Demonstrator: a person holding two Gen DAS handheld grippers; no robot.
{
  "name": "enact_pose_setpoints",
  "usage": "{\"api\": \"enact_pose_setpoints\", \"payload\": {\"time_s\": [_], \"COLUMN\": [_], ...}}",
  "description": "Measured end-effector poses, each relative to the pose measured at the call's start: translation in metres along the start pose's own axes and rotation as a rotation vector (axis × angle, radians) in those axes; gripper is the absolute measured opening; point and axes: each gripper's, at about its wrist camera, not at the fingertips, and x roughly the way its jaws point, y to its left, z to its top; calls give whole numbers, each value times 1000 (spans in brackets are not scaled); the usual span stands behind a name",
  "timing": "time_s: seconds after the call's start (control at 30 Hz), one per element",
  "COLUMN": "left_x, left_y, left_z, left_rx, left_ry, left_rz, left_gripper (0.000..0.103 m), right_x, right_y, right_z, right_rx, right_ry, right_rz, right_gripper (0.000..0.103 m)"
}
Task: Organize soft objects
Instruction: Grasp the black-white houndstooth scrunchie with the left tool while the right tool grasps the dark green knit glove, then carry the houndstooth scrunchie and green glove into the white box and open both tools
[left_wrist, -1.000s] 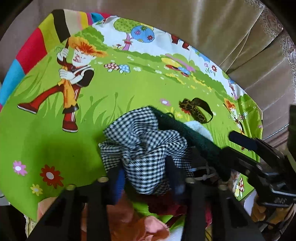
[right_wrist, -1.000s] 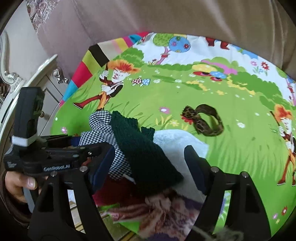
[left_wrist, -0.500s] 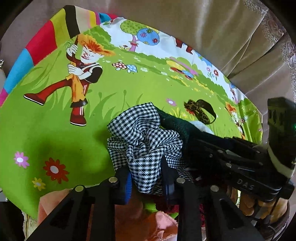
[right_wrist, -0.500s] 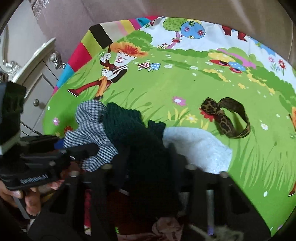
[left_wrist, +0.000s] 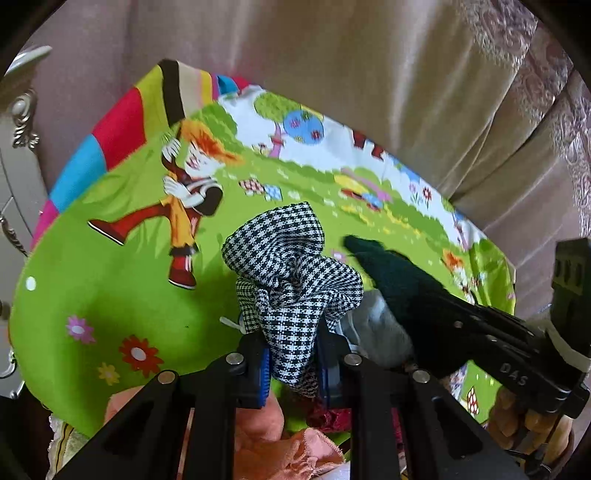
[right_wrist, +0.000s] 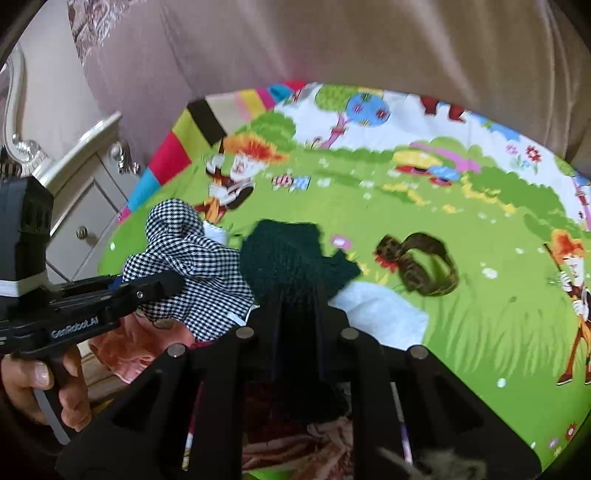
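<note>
My left gripper (left_wrist: 293, 363) is shut on a black-and-white checked cloth (left_wrist: 291, 273) and holds it above the cartoon-print sheet (left_wrist: 110, 295). The checked cloth also shows in the right wrist view (right_wrist: 192, 266). My right gripper (right_wrist: 295, 321) is shut on a dark green knitted piece (right_wrist: 291, 258), which shows in the left wrist view (left_wrist: 402, 280) too. A white fluffy cloth (right_wrist: 380, 314) lies under the green piece. A leopard-print band (right_wrist: 421, 266) lies on the sheet further right.
Orange and pink cloths (left_wrist: 280, 443) and a dark red one (right_wrist: 273, 410) are piled at the near edge. A beige curtain (left_wrist: 369, 74) hangs behind the sheet. A white ornate cabinet (right_wrist: 74, 192) stands at the left.
Both grippers have closed on their cloths and lifted them up off the pile. The checked cloth and the green piece have come apart.
</note>
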Motion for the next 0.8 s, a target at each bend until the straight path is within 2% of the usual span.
{"api": "enact_pose_setpoints", "payload": {"time_s": [0.37, 0.63, 0.8], "left_x": [-42, -58, -63], "left_y": [-3, -30, -56], "left_z": [-3, -22, -40], "left_rx": [-42, -17, 19], "left_ry": [-157, -160, -131], "left_rz": [-40, -124, -179], "left_gripper": [20, 20, 20], "right_x": [-66, -111, -135], "right_y": [-8, -17, -24], "right_z": [-8, -37, -63], "right_rx": [44, 76, 109], "right_ry": [-113, -150, -157], "right_rz": [-51, -126, -187], "right_gripper": [18, 18, 18]}}
